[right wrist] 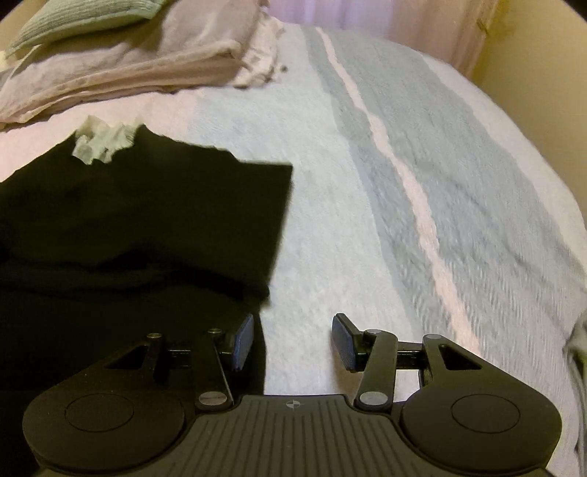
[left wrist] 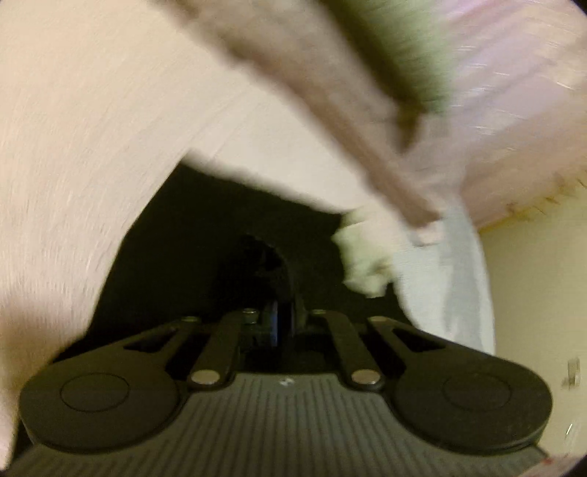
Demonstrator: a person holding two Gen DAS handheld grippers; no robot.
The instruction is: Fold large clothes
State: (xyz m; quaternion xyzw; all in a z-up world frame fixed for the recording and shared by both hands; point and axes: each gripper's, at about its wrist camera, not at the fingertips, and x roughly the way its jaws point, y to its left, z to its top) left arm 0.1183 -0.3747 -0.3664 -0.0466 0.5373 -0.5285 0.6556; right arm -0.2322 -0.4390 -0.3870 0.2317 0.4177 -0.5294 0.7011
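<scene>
Wide bed under a fluffy white blanket with pale blue-grey bands and a thin pinkish stripe, filling most of the right wrist view. At the head end, a stack of folded beige and lilac linens, topped by a ribbed mint-green cushion. Just beside the stack, a rumpled white cloth. Behind the bed, sheer pink curtains, softly lit. Off to the right, a plain cream-yellow wall. Warm, dim indoor light throughout. Left wrist view heavily blurred; cream wall and pink curtain just about readable.
</scene>
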